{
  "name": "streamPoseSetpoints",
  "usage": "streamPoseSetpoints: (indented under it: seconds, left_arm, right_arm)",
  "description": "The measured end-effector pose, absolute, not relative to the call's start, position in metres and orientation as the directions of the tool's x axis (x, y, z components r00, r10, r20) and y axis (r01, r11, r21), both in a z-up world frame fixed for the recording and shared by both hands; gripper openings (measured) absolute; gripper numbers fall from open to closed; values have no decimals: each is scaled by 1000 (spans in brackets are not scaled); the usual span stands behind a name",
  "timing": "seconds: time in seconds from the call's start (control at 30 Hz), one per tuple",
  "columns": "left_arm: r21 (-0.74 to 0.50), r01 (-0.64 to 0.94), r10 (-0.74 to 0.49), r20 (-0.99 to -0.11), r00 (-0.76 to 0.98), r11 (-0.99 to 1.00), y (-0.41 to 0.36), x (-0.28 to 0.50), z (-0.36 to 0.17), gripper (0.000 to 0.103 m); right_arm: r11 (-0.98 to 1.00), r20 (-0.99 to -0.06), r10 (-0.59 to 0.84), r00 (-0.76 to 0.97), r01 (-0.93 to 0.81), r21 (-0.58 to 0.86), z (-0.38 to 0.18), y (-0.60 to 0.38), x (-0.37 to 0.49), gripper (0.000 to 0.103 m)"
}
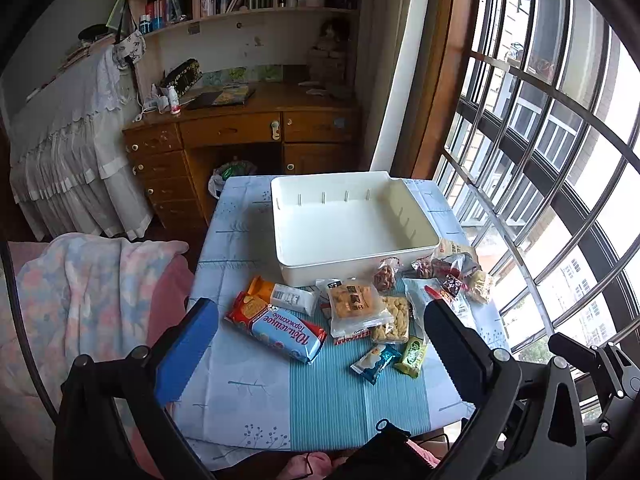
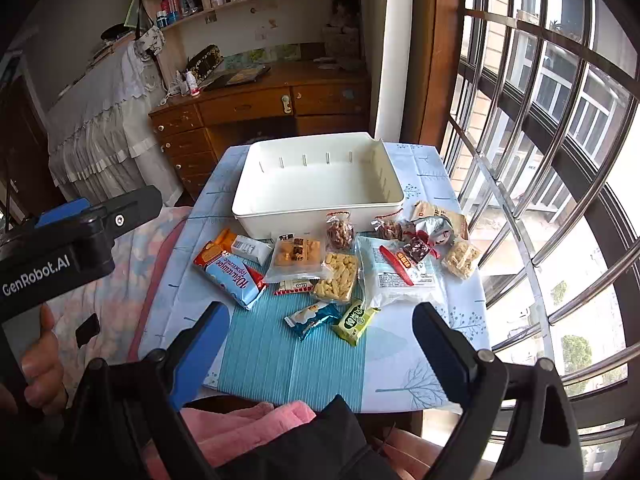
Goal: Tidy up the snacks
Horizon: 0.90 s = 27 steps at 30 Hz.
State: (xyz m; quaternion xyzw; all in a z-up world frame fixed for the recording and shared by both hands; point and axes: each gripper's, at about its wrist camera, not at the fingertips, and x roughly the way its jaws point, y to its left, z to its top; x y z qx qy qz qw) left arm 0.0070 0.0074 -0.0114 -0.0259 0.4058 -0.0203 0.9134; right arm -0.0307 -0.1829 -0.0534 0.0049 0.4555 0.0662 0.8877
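Note:
An empty white bin (image 1: 296,268) (image 2: 256,220) stands at the far side of a small table with a blue cloth (image 1: 320,400) (image 2: 280,360). Several snack packs lie in front of it: a blue-and-red biscuit pack (image 1: 276,330) (image 2: 232,274), a white box (image 1: 292,299), a clear cracker bag (image 1: 354,302) (image 2: 296,258), a small blue pack (image 1: 375,362) (image 2: 312,320), a green pack (image 1: 412,356) (image 2: 355,322), a large white bag (image 2: 394,276). My left gripper (image 1: 320,320) is open and empty above the near snacks. My right gripper (image 2: 320,320) is open and empty, held above the table's near edge.
A barred window (image 1: 540,160) runs along the right. A wooden desk (image 1: 240,128) with shelves stands behind the table. A bed with a patterned blanket (image 1: 80,300) lies on the left. Pink clothing (image 2: 248,424) is at the near edge.

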Motion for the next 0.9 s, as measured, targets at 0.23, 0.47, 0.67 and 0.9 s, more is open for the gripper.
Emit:
streamPoseSetpoints:
  seconds: [0.23,0.47,0.67,0.9]
  left_arm:
    - [-72,38,-79,-743,665,997,22,11,-16,102]
    - [-81,66,-105,-743,661,994,36,20,-20,102]
    - [-96,105,-141,-751,645,990,39,28,-25,102]
    - [-126,118,-172,-769,615,985,36,39,-32,102]
  right_arm:
    - [995,-801,84,593,-97,32,-54,-172,-29,94]
    - [998,-764,26,645,-67,-23,-53,-156,-29,94]
    - [995,-734,-28,679,-49,-84,-51,-144,-30,94]
    - [988,-719,-104,687,-9,-151,-51,-144,-32,94]
